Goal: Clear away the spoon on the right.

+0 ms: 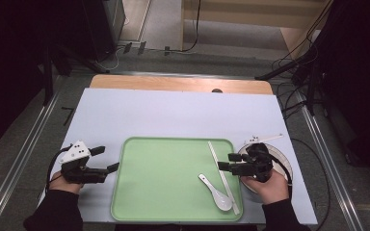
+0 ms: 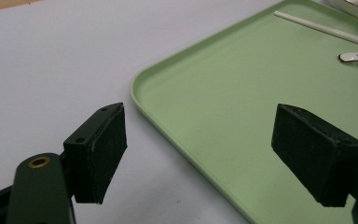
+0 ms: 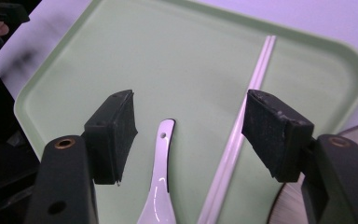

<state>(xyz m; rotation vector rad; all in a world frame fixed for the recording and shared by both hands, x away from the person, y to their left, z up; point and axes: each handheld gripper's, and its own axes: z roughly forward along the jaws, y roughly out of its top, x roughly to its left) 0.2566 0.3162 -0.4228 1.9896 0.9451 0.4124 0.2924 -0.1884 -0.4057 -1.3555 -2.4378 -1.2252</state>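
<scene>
1. Left gripper [image 1: 104, 159]: black body, grey three-cornered plate on top, dotted with small dark marks; black cable looping off the outer side.
2. Left gripper pads [image 2: 103, 154]: flat, rectangular, matt black, each backed by a plate with two small screw holes; brass-ringed hole in the rounded dark arm beneath.
3. Right gripper [image 1: 227, 161]: all black, bulky rounded body; black cable curving behind.
4. Right gripper pads [image 3: 275, 135]: black, worn and speckled at the edges; brass-ringed holes in both arms.
5. Sleeves [image 1: 55, 209]: dark, long, reaching both wrists.
</scene>
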